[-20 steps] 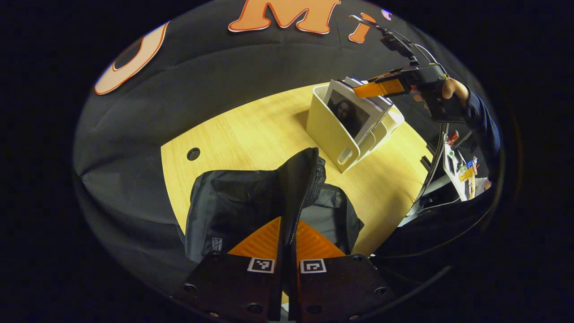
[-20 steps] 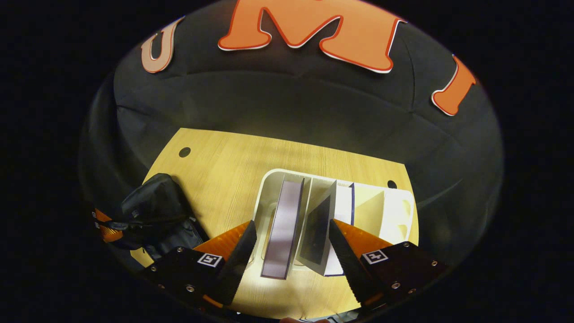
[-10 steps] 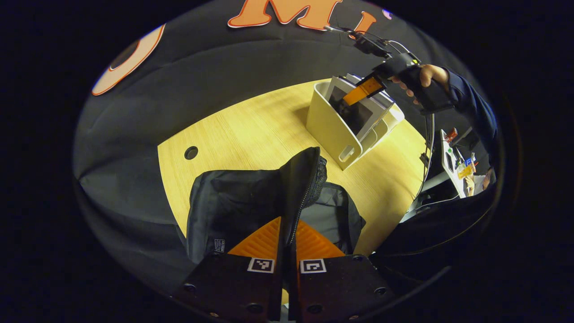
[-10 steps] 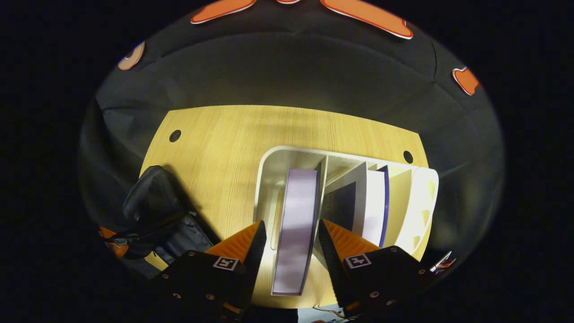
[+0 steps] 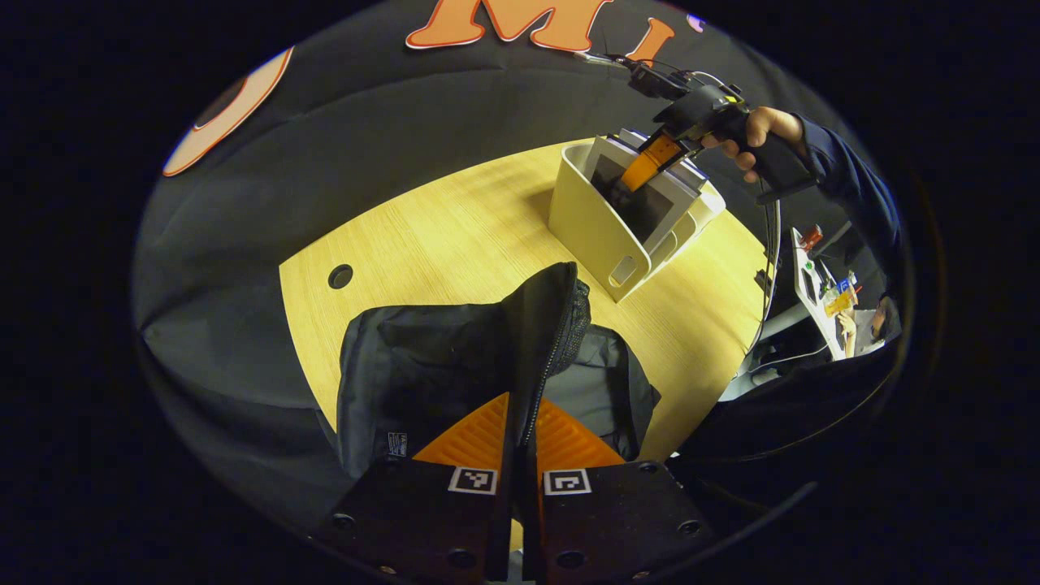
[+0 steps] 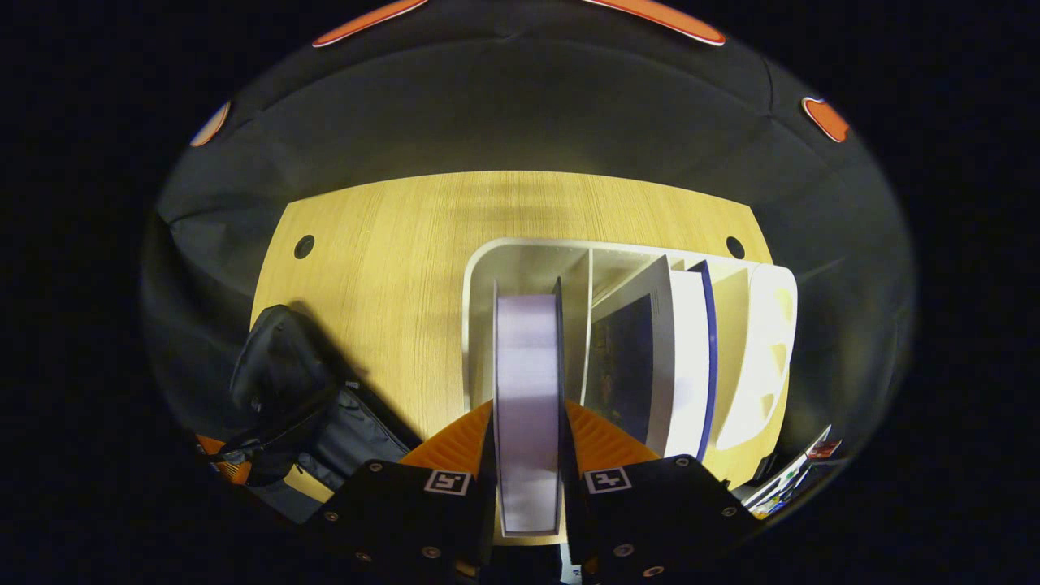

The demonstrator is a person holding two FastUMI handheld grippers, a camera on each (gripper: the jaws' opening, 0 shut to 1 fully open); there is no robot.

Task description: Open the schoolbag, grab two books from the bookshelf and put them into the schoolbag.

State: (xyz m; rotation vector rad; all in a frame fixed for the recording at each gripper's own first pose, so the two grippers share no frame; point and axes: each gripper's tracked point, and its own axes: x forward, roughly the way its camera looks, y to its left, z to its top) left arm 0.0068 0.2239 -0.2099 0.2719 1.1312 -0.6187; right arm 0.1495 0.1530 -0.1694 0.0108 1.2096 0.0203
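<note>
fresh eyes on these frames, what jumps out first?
The right gripper, its orange fingers clamped on a thick pale-edged book standing in the white plastic bookshelf on the wooden table. Then the left gripper, pinching up the zipper edge of the black fabric schoolbag.

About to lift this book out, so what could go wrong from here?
The right tool is shut on the first book, which stands close to the bookshelf divider; it may drag the rack. The left tool pinches only the schoolbag flap edge, which could slip and close the opening.
</note>
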